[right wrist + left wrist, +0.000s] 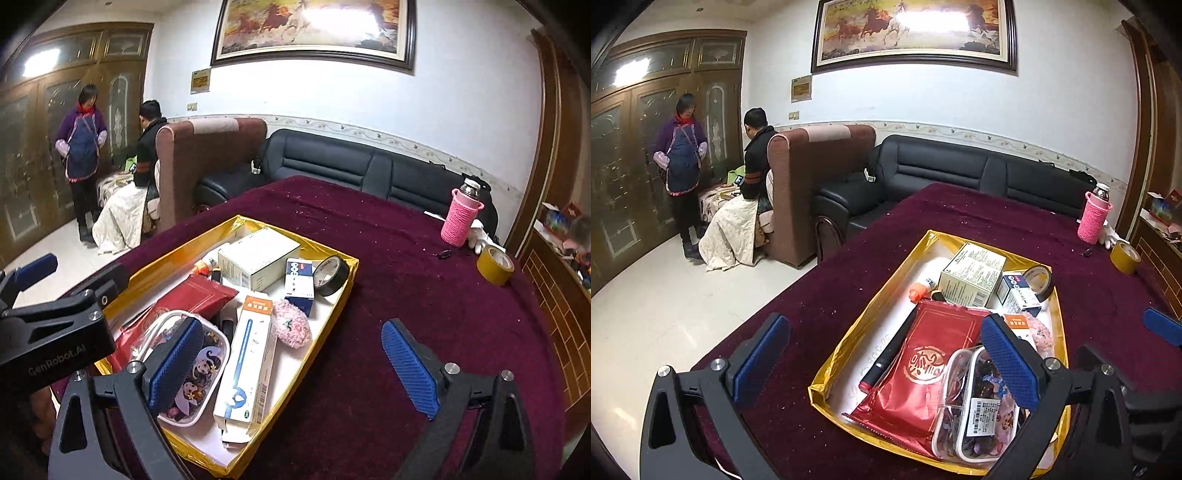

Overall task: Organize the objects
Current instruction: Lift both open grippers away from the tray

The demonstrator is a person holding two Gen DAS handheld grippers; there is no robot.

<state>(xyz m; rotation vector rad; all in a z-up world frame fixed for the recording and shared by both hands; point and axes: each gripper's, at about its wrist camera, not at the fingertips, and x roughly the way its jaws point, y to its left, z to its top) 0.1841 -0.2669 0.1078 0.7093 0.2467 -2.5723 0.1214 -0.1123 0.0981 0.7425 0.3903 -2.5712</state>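
Pouch (975,410) half hidden, tray (827,373) edge cropped

tray (334,295) on table (406,295), boxes (258,264) + tape (330,275) at far end, pouch (192,373) near end, flask (461,216) + tape roll (495,266) far right, sofa (332,166) behind table

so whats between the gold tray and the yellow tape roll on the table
Nothing: in the right wrist view only bare maroon tablecloth lies between the gold tray and the yellow tape roll.
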